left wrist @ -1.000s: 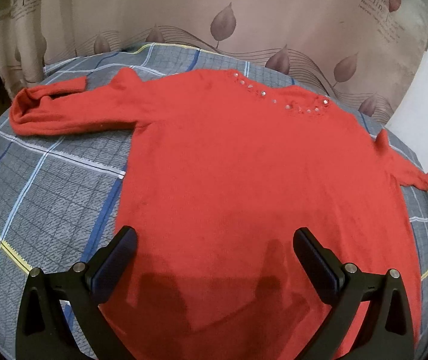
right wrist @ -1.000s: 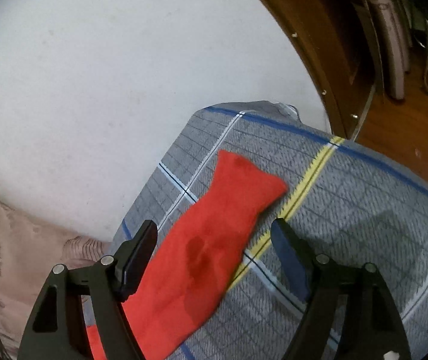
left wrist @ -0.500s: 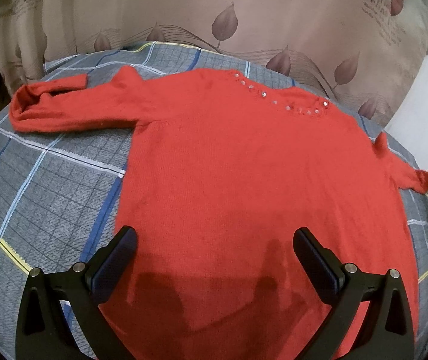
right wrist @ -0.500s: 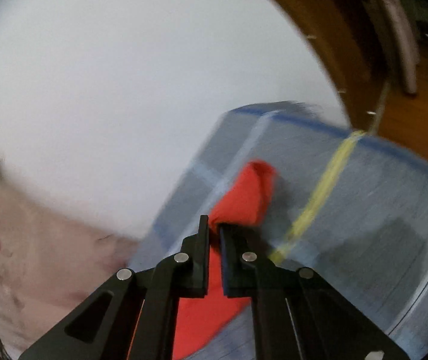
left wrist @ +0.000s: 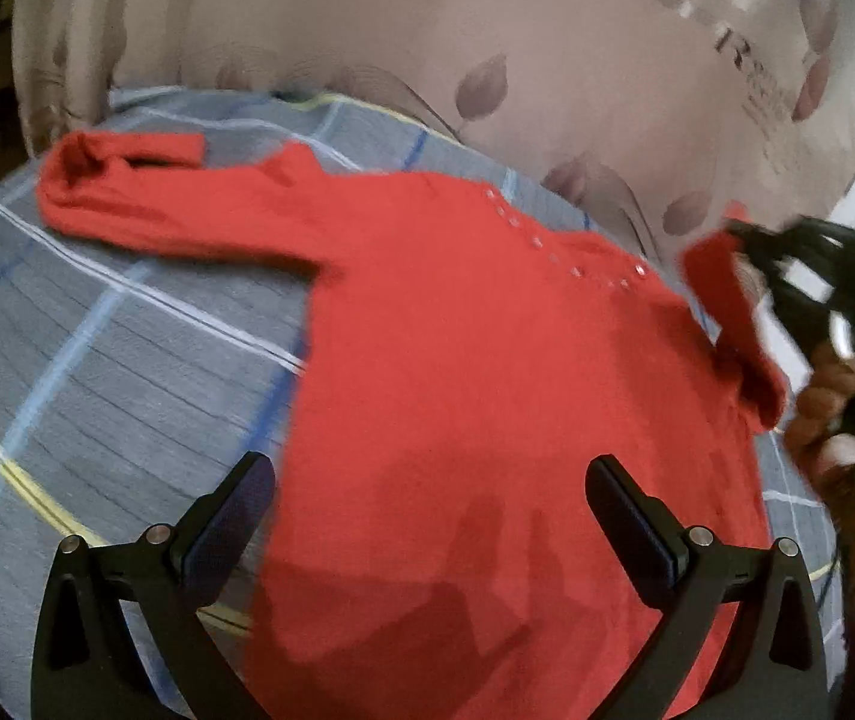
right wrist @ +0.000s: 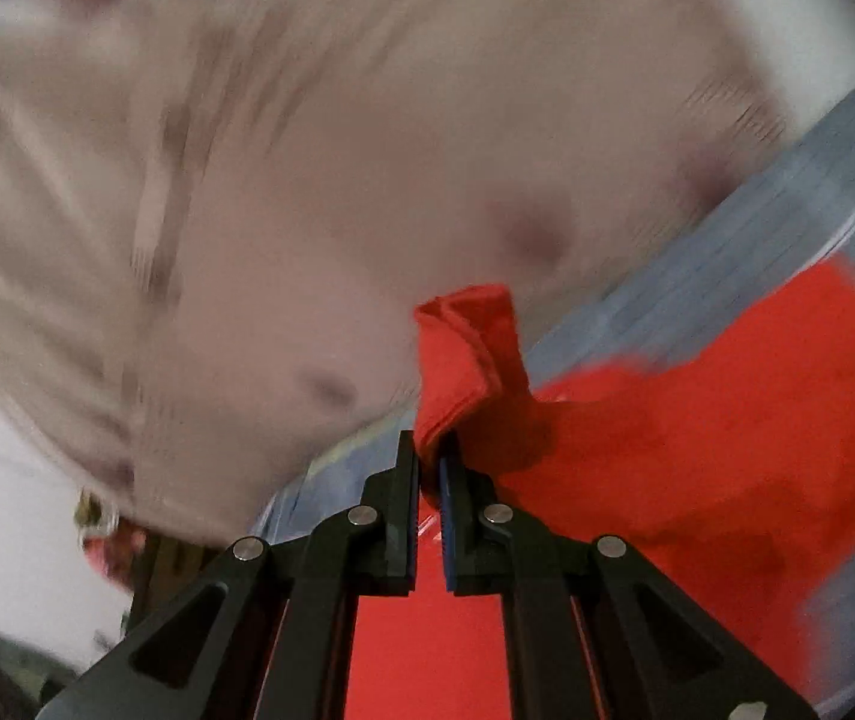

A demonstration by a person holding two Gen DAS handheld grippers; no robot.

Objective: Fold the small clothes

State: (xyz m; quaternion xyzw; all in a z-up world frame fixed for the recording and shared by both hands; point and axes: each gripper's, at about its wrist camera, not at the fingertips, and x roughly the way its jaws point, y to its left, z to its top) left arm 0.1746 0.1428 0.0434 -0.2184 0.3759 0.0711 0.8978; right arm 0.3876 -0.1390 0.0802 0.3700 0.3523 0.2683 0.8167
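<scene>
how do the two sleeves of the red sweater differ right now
The left-hand sleeve lies flat on the plaid cover, its cuff end doubled back on itself; the right-hand sleeve is lifted off the cover.

No gripper touches the left-hand sleeve; the right-hand sleeve is pinched near its cuff by the right gripper, which is shut on it.

Both are the same red knit of one sweater.

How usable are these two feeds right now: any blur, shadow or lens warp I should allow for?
Right wrist view: the curtain behind is heavily smeared, but the right gripper, shut on the sweater's cuff, reads sharp. Left wrist view: milder blur, worst around the lifted sleeve at the right; the open left gripper throws dark shadows on the red sweater; the fisheye bows the checked bedcover.
</scene>
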